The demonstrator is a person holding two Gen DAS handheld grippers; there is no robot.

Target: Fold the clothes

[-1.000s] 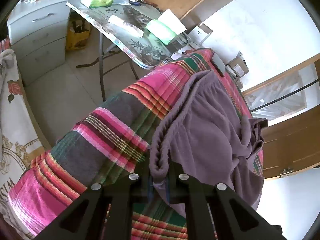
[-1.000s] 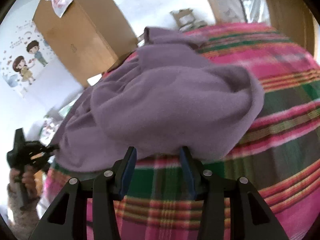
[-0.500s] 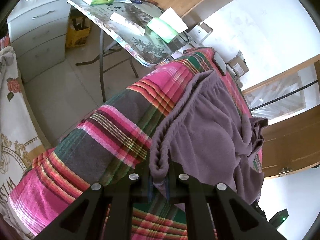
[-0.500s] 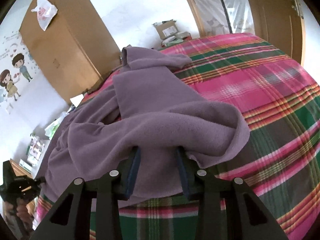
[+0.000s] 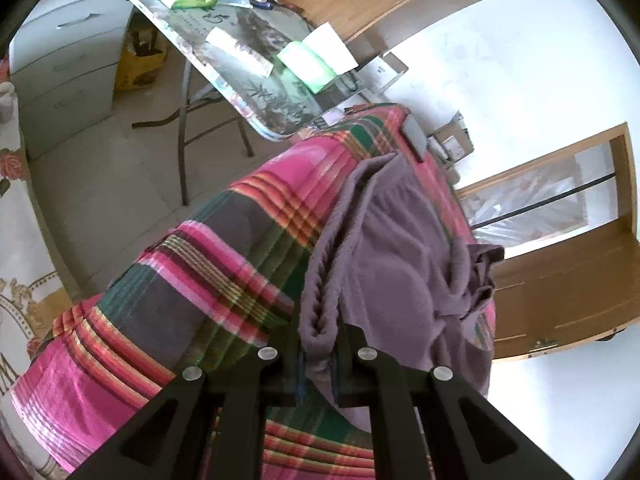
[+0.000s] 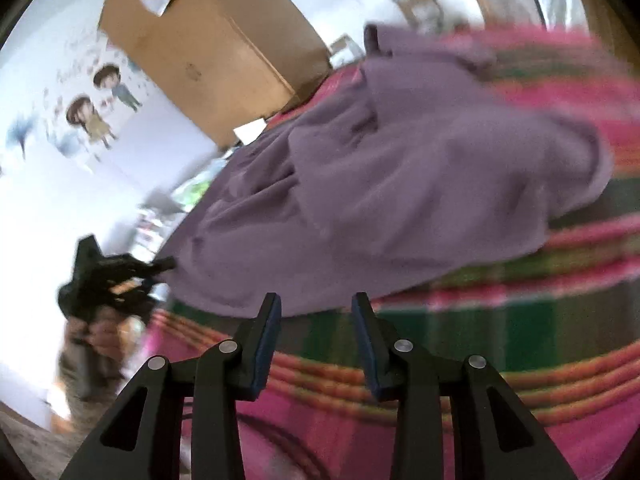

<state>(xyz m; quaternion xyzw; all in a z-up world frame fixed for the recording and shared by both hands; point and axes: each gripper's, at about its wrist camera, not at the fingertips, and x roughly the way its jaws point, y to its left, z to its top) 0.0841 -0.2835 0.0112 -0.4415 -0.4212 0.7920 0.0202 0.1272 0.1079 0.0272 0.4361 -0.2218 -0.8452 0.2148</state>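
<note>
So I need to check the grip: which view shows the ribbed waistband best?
The left wrist view: the waistband runs sharp into the left gripper, pinched there. The right wrist view is blurred, showing only the purple garment.

The garment point(image 5: 404, 264) is plain dusty purple (no print at all). The bedcover point(image 5: 224, 264) is plaid: pink, green and grey with orange-yellow stripes. Gripper pads point(image 6: 267, 344) are blue.

Left wrist view sits low and close over the bed point(image 5: 224, 264), facing along the garment point(image 5: 400, 264) toward the desk point(image 5: 256, 92). Right wrist view looks across the same garment point(image 6: 400, 184) from the other side, blurred; both share bed point(image 6: 520, 340) and garment.
</note>
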